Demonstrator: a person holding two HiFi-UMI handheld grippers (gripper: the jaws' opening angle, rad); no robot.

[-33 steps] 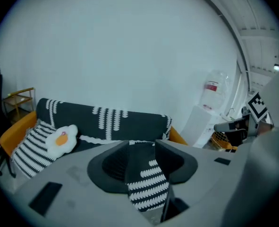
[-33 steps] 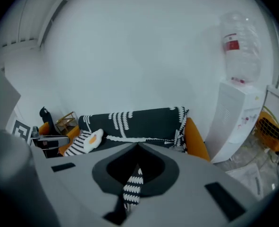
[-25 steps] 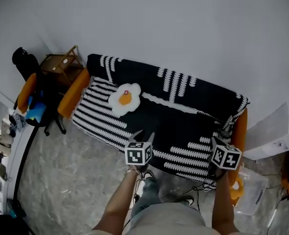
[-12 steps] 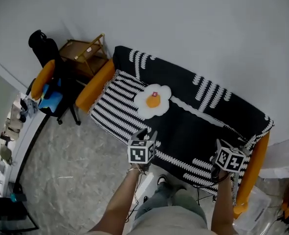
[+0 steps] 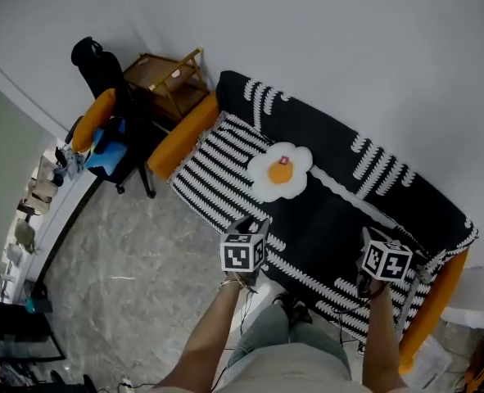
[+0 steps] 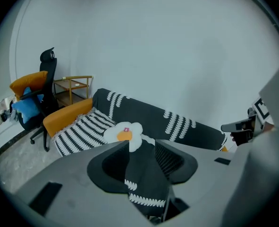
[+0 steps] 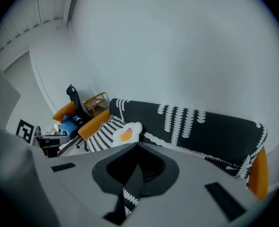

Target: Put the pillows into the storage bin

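A fried-egg pillow (image 5: 280, 172), white with an orange yolk, lies on the seat of a sofa (image 5: 364, 187) draped in a black and white patterned cover. Both grippers hover over the sofa's front edge, short of the pillow. My left gripper (image 5: 246, 223) is open with nothing between its fingers; the pillow (image 6: 125, 134) shows just beyond its tips (image 6: 141, 148). My right gripper (image 5: 368, 240) stands further right, its jaws a narrow gap apart and empty (image 7: 137, 162), with the pillow (image 7: 128, 133) ahead to the left. A sliver of a clear plastic bin (image 5: 428, 369) shows at the bottom right.
An office chair (image 5: 102, 129) with orange and blue cushions and a wooden side table (image 5: 169, 76) stand left of the sofa's orange arm (image 5: 184, 133). A white wall backs the sofa. The person's legs are below on the marble floor (image 5: 119, 277).
The view has swung left along the sofa: pillow and sofa shifted right in the head view, the clear bin slid almost out at the right, and both grippers moved with it.
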